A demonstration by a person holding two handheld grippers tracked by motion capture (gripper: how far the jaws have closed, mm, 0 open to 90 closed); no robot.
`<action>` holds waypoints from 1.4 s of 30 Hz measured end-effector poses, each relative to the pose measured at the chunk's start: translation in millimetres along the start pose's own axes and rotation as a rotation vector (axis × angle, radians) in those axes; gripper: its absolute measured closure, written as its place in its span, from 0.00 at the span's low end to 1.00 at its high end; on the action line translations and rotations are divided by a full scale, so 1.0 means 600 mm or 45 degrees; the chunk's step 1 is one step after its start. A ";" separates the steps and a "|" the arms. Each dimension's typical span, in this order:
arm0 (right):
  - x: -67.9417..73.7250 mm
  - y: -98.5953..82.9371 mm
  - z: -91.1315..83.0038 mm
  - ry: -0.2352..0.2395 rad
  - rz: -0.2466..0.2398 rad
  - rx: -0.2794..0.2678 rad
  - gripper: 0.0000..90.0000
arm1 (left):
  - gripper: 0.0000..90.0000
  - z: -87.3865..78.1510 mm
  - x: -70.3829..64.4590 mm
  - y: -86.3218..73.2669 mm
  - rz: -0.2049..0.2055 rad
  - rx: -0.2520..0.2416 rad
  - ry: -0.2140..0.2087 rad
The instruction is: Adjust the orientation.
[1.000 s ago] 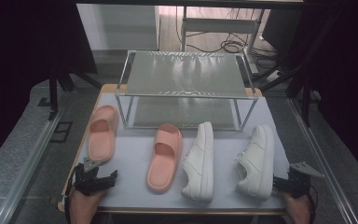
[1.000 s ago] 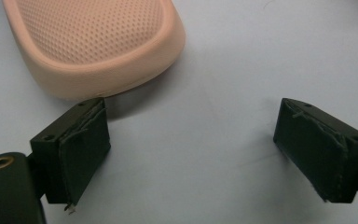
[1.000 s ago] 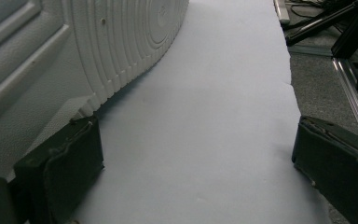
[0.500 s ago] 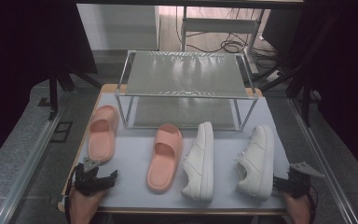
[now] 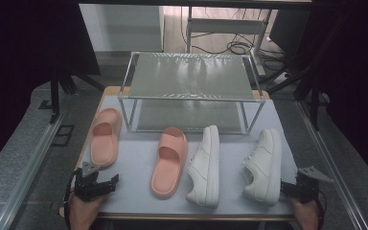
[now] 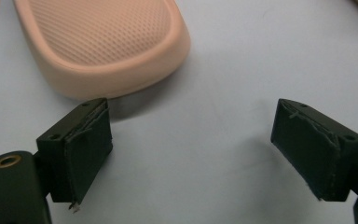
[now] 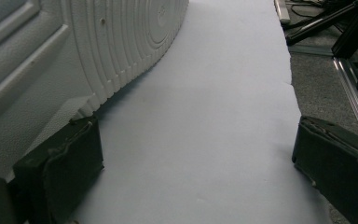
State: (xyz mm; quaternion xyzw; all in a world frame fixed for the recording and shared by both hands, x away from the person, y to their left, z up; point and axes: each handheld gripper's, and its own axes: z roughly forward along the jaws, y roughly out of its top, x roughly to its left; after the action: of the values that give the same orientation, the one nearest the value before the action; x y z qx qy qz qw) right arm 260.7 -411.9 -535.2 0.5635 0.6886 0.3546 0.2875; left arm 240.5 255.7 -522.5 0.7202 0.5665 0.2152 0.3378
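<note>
Two pink slides (image 5: 104,138) (image 5: 169,160) and two white sneakers (image 5: 205,165) (image 5: 262,165) lie in a row on the white table mat (image 5: 134,163). My left gripper (image 5: 98,184) rests at the front left corner, open, just behind the left slide's heel. In the left gripper view that heel (image 6: 107,42) is ahead of the open, empty gripper (image 6: 191,158). At the front right corner my right gripper (image 5: 297,188) is open beside the right sneaker. Its ribbed sole (image 7: 121,46) faces the empty gripper (image 7: 200,172) and nearly touches the left jaw.
A two-tier metal rack (image 5: 189,91) with frosted shelves stands at the back of the table. The mat's right edge (image 7: 289,79) drops to grey floor with a metal rail (image 7: 354,102). Cables and dark stands lie beyond the table.
</note>
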 end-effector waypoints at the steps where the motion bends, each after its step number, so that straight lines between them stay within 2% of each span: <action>1: 0.000 0.000 0.000 0.000 0.000 0.000 0.01 | 0.14 0.000 0.000 0.000 0.000 0.000 0.000; 3: 0.000 0.000 0.000 -0.001 -0.002 0.000 0.01 | 0.14 -0.010 0.008 0.002 -0.026 -0.021 -0.009; 9: 0.001 -0.001 0.000 -0.002 -0.002 -0.005 0.02 | 0.14 -0.030 0.011 0.017 -0.011 -0.049 -0.034; 14: 0.001 -0.001 -0.001 -0.005 -0.003 -0.007 0.02 | 0.14 -0.030 0.017 0.025 -0.002 -0.048 -0.026; 18: 0.002 -0.002 -0.001 -0.008 -0.001 -0.006 0.02 | 0.15 -0.026 0.031 0.040 -0.045 -0.080 -0.068; 23: 0.002 -0.002 -0.002 -0.008 -0.002 -0.004 0.02 | 0.17 -0.023 0.037 0.062 -0.064 -0.111 -0.095; 24: 0.002 -0.002 -0.002 -0.009 -0.001 -0.004 0.02 | 0.18 -0.020 0.035 0.074 -0.047 -0.110 -0.093; 28: 0.002 -0.002 -0.002 -0.010 0.000 -0.005 0.02 | 0.18 -0.010 0.033 0.090 -0.022 -0.095 -0.091; 30: 0.002 -0.002 -0.002 -0.011 -0.001 -0.005 0.02 | 0.21 0.005 0.039 0.099 -0.027 -0.079 -0.087; 36: 0.002 -0.002 -0.002 -0.011 0.001 -0.004 0.02 | 0.24 0.023 0.051 0.110 -0.054 -0.067 -0.110; 42: 0.002 -0.002 -0.002 -0.012 -0.002 -0.006 0.02 | 0.29 0.036 0.057 0.126 -0.044 -0.064 -0.130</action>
State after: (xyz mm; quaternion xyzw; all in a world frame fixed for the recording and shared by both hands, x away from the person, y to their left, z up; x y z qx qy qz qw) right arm 258.9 -411.0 -535.4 0.5639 0.6869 0.3533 0.2921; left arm 315.0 273.3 -484.4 0.7115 0.5554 0.1865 0.3879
